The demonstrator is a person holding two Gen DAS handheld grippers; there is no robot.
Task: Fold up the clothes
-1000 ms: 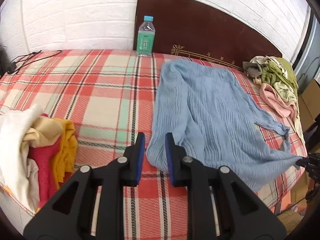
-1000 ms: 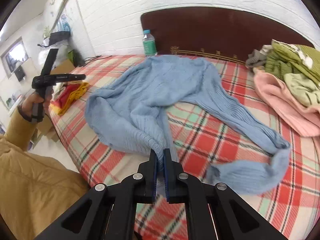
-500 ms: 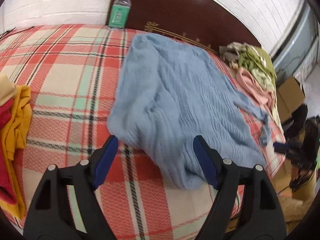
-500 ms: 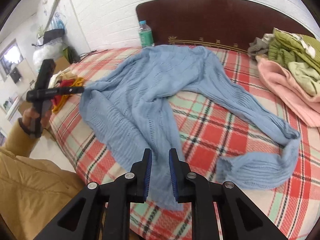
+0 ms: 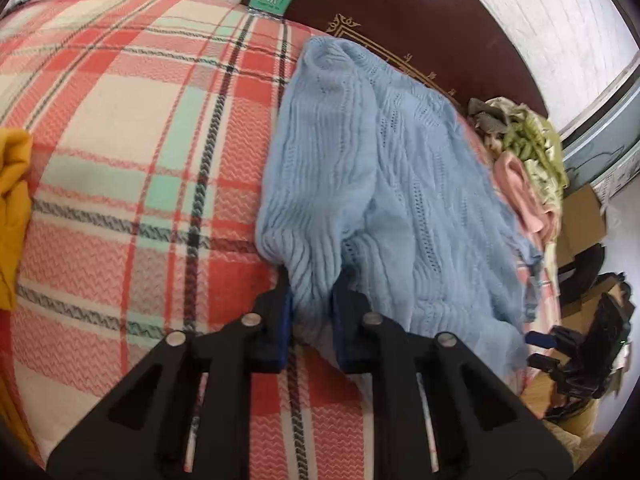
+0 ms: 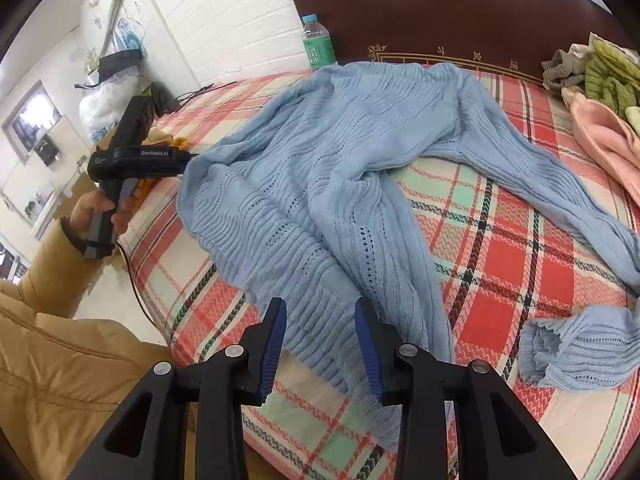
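Left tool (image 5: 311,300): jaws have just been closing, now nearly shut, with a bunched fold of the blue sweater (image 5: 380,184) pinched between the blue pads at the sweater's near left corner. Grip looks real in the left wrist view: knit fills the narrow gap.

Right tool (image 6: 320,332): jaws have just been opening, now partly apart. Sweater hem lies under and between the pads, but the pads do not press on it. Nothing held.

The right wrist view shows the left tool (image 6: 188,156) from the side, in the person's hand (image 6: 100,208), tan sleeve (image 6: 48,264) below it, at the bed's (image 6: 500,248) left edge, at the sweater's left corner.

Sweater lies spread over the plaid bed cover, hem at the near edge, neck end toward the headboard (image 6: 460,8). One sleeve (image 6: 560,184) runs out toward the right edge and doubles back; its cuff (image 6: 576,352) sits near the near right corner.

Left side of the bed: yellow cloth (image 5: 12,208) at the edge, well apart from the sweater.

Far right corner: heap of clothes (image 6: 600,92), pink, green and grey, close to the sleeve; contact cannot be told.

Far edge: water bottle (image 6: 318,46) upright against the headboard, just beyond the sweater's far left corner. White brick wall (image 6: 224,20) behind it.
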